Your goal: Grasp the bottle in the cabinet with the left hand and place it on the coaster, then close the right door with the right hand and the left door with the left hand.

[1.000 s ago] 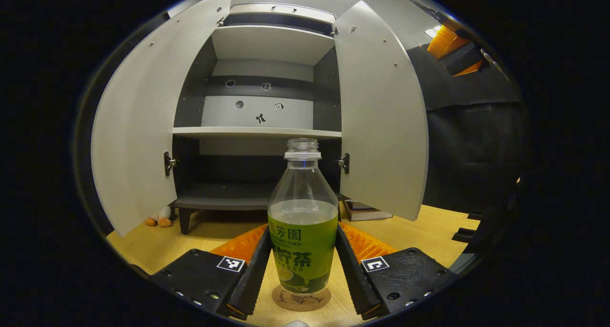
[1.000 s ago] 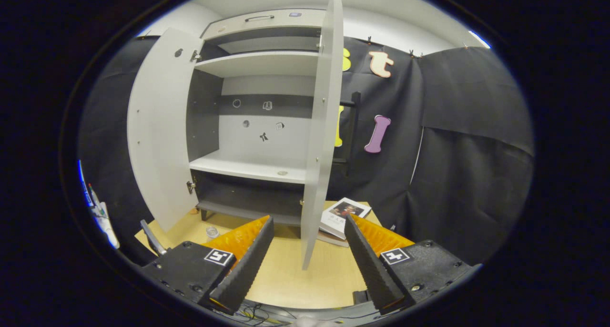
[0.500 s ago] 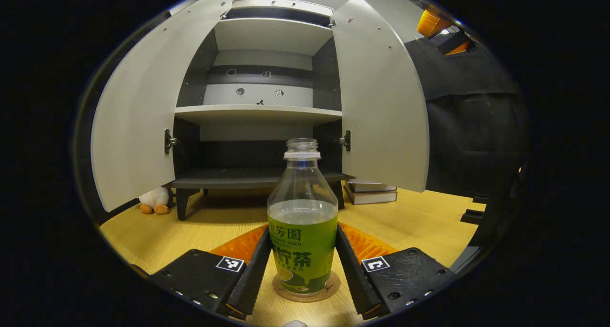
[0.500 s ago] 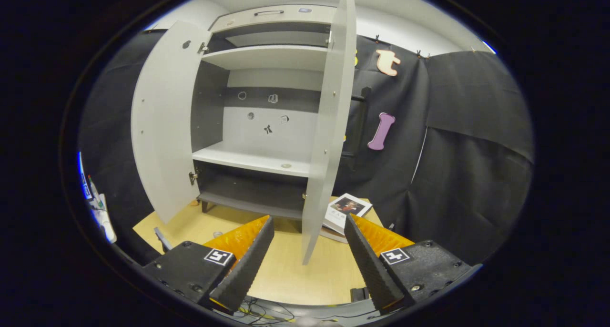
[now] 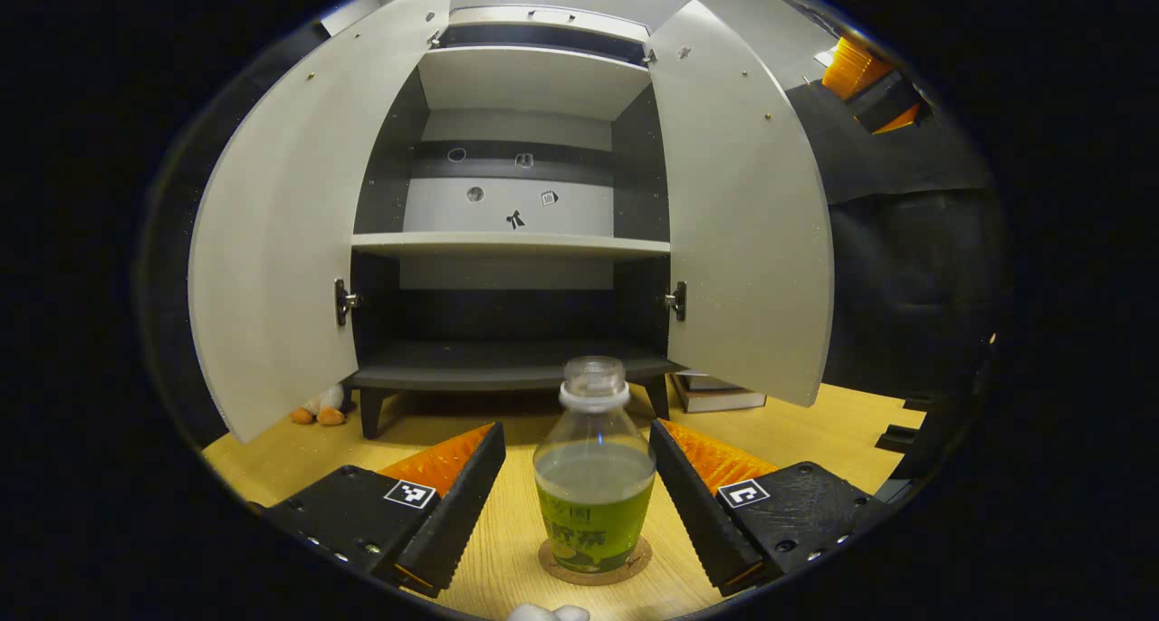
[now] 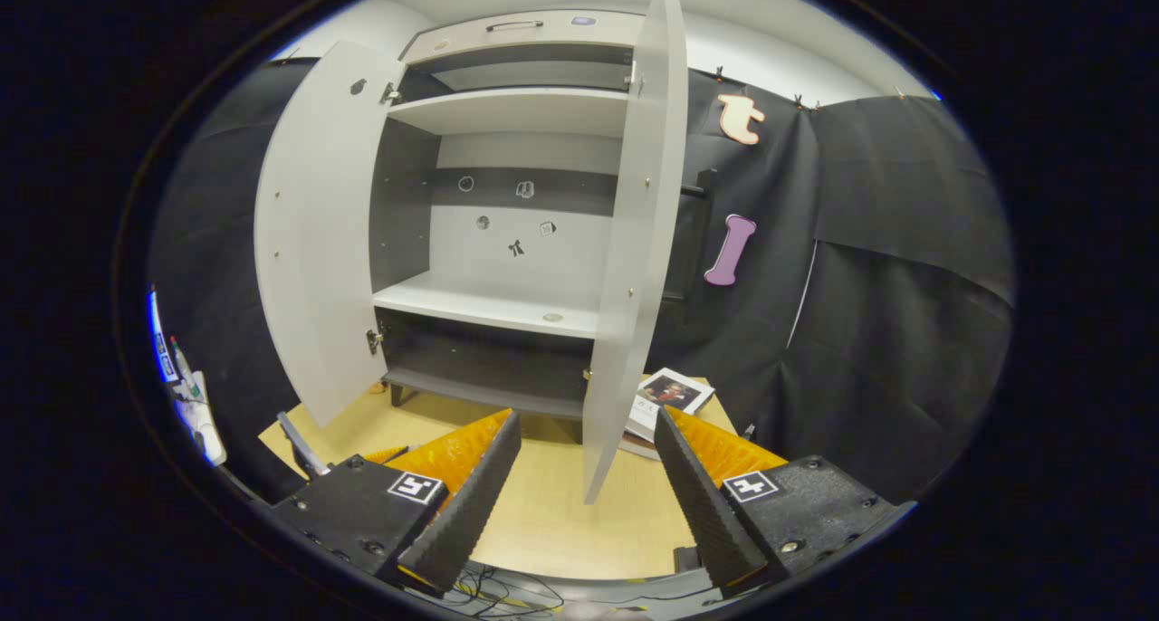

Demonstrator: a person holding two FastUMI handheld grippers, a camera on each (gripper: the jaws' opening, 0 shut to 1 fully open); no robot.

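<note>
The clear plastic bottle (image 5: 594, 476) with a green label and pale liquid stands upright on the round cork coaster (image 5: 595, 562), which lies on the light wooden tabletop (image 5: 815, 431) in front of the grey two-door cabinet (image 5: 512, 214). In the left gripper view the left gripper (image 5: 575, 503) has its jaws spread wide on either side of the bottle, with a gap between each ridged finger and the bottle's wall, so nothing is gripped. The bottle has no cap on its threaded neck, and its label is partly cut off by the curve of the coaster's far rim. Both cabinet doors hang open: the left door (image 5: 272, 232) and the right door (image 5: 747, 223) are flat matt grey panels with small metal hinges, and the shelves between them are bare boards. Beside the cabinet's right leg lies a stack of books (image 5: 715, 390), half hidden behind the right door. In the right gripper view the right gripper (image 6: 584, 503) is also spread wide and holds nothing; the right door's edge (image 6: 634, 241) stands in line between its fingers but farther off, not touching them. A small plush toy (image 5: 317, 408) near the cabinet's left leg is too small to make out.
</note>
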